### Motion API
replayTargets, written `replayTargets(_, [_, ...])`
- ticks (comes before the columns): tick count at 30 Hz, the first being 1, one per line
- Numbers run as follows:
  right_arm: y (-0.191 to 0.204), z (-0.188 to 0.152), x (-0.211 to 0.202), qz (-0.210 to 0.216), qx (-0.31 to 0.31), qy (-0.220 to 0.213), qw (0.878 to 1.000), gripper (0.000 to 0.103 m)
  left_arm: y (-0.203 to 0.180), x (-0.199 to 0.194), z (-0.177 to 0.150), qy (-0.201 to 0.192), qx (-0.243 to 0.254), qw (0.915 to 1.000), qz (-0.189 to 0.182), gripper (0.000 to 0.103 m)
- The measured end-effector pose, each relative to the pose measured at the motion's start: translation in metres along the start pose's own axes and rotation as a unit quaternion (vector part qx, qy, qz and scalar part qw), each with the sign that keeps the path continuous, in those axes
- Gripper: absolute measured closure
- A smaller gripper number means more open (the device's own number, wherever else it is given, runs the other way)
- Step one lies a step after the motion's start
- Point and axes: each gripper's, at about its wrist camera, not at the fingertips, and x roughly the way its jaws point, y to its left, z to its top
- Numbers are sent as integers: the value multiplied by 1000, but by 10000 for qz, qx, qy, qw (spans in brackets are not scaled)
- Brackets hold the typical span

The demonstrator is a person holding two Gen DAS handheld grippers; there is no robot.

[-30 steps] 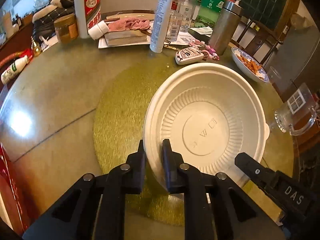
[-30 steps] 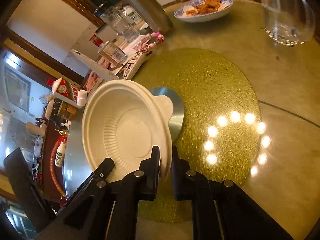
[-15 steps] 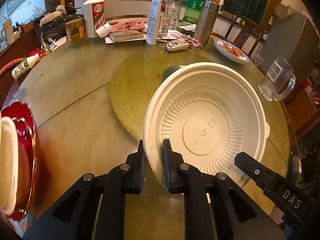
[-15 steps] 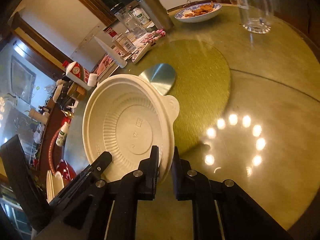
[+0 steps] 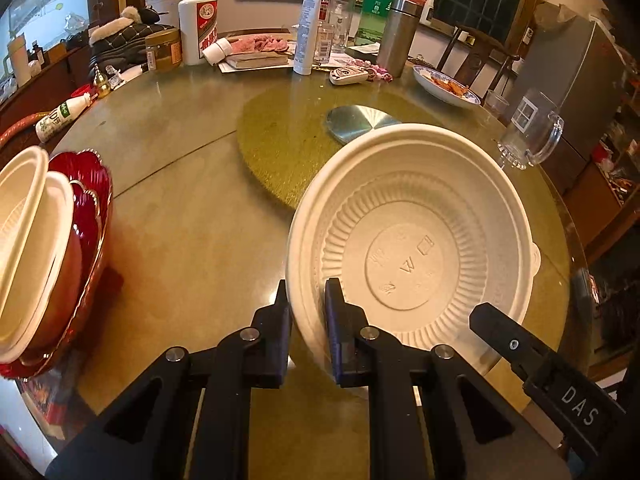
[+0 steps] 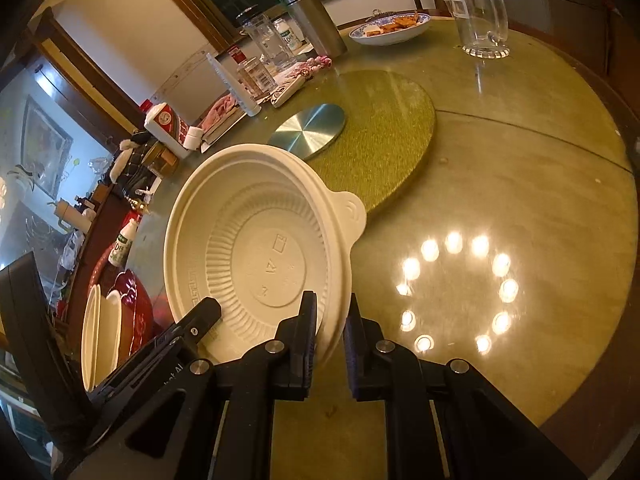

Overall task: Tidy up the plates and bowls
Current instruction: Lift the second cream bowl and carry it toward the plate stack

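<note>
A white disposable bowl (image 5: 408, 240) with a ribbed inside and a small tab handle (image 6: 352, 212) hangs tilted over the table, held by both grippers. My left gripper (image 5: 308, 304) is shut on its left rim. My right gripper (image 6: 330, 312) is shut on the opposite rim, and one of its fingers (image 5: 500, 332) shows in the left wrist view. At the table's left edge stands a stack of red scalloped dishes (image 5: 90, 216) with white bowls (image 5: 36, 248) nested in it. The right wrist view shows this stack (image 6: 100, 328) edge-on, left of the held bowl.
A round gold mat (image 5: 288, 136) with a metal disc (image 5: 360, 120) lies mid-table. A glass mug (image 5: 532, 128) and a blue-rimmed plate of food (image 5: 444, 84) stand at the right. Bottles, a steel flask (image 5: 396, 36) and books crowd the far edge.
Both grippers have carried the bowl back off the gold mat and toward the left. The red and white stack has come into view at the left. Both grips are unchanged.
</note>
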Motion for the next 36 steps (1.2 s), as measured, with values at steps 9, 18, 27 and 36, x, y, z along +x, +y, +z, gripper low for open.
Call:
replayTargets(9, [7,-20,-13,-109,-111,-131,9998,91,5,-12,-17,-68,75,9999,-91,89])
replayTargets(18, [14,-31,-15,-206,-300,-210,9991,90,11,-19,-26,-94,54,9999,-81,88])
replayTargets(27, [20,-35,-22,-271,-456,-323,9981,90,14,-27,-29,-150,64,9998,-105,88])
replayTargets(36, [23,-38,-27,-242,-529,-374,9976,90,16,-35,-31,-234,68,9997,-76,88])
